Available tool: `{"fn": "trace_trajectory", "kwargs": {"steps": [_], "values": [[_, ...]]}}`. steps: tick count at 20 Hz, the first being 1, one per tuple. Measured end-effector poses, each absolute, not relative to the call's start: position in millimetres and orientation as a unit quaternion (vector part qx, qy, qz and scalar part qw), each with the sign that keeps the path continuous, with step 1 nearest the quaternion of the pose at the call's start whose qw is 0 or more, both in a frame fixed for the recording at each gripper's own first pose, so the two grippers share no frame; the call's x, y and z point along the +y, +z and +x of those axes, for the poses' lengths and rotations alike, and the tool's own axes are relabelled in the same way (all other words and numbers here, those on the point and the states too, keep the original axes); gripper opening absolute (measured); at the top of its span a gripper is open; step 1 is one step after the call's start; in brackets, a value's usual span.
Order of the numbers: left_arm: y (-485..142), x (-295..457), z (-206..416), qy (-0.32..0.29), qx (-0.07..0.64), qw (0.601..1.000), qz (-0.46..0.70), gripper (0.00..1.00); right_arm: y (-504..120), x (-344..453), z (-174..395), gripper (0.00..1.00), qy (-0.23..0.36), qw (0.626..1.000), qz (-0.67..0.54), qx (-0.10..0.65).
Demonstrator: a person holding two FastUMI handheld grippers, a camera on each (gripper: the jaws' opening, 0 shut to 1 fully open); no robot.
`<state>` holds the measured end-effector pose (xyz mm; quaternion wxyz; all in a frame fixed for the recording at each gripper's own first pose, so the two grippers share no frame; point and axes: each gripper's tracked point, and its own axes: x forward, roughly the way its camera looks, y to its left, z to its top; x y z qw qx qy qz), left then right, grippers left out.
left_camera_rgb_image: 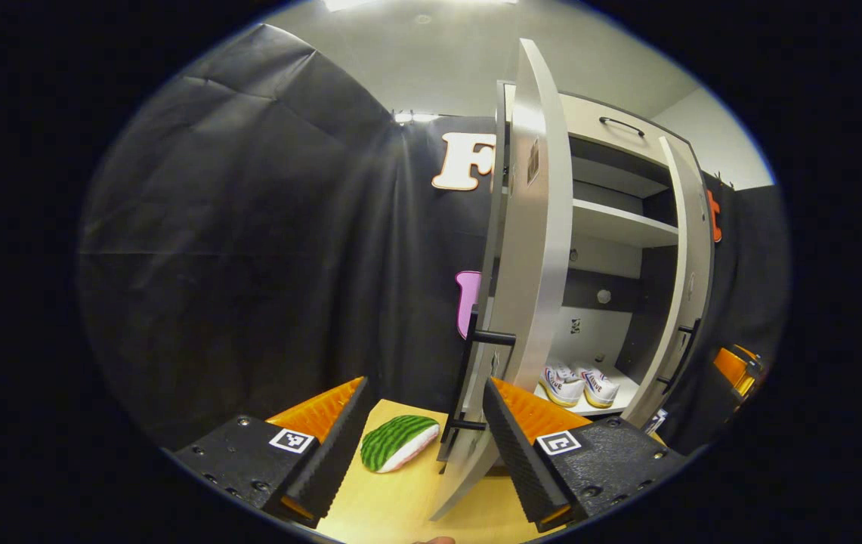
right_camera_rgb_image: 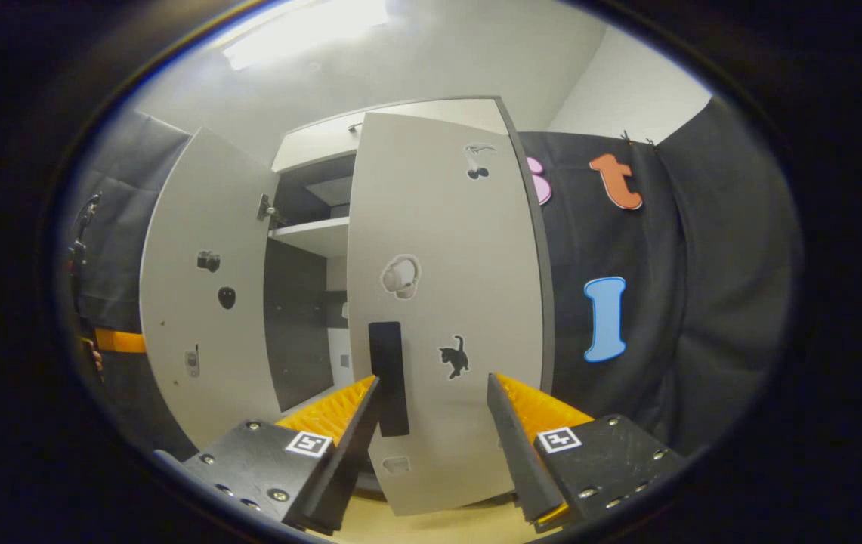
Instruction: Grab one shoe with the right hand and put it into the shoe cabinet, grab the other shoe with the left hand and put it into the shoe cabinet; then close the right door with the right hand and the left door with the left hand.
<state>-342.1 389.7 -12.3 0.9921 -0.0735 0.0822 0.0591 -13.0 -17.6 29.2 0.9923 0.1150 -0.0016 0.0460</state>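
The shoe cabinet (left_camera_rgb_image: 612,227) stands with both doors swung out. Two white shoes (left_camera_rgb_image: 580,384) sit side by side on its bottom shelf. In the left gripper view the left door (left_camera_rgb_image: 532,249) shows edge-on just ahead, its black handle (left_camera_rgb_image: 485,340) above my right finger. My left gripper (left_camera_rgb_image: 427,446) is open and holds nothing. In the right gripper view the right door (right_camera_rgb_image: 449,302) faces me, partly swung in. Its black handle (right_camera_rgb_image: 387,378) lies just past my left finger. My right gripper (right_camera_rgb_image: 434,423) is open, close to the door's outer face.
A green striped, watermelon-like cushion (left_camera_rgb_image: 399,442) lies on the wooden floor (left_camera_rgb_image: 400,499) left of the left door. The other gripper (left_camera_rgb_image: 736,370) shows beyond the right door (left_camera_rgb_image: 684,295). The left door (right_camera_rgb_image: 204,287) stands wide open. Black cloth walls enclose both sides.
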Motion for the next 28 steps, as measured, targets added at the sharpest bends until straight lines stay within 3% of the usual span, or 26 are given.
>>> {"fn": "trace_trajectory", "kwargs": {"steps": [12, 28], "values": [[-14.1, 343.3, -329.0, -0.024, 0.087, 0.993, -0.08, 0.91, 32.4, -26.0, -21.6, 0.84, 0.028, 0.995, 0.094, -0.006], [-15.3, 205.4, -293.9, -0.171, 0.093, 0.979, -0.065, 0.91, 25.4, -99.0, -58.4, 0.83, -0.057, 0.995, 0.084, -0.003]]}}
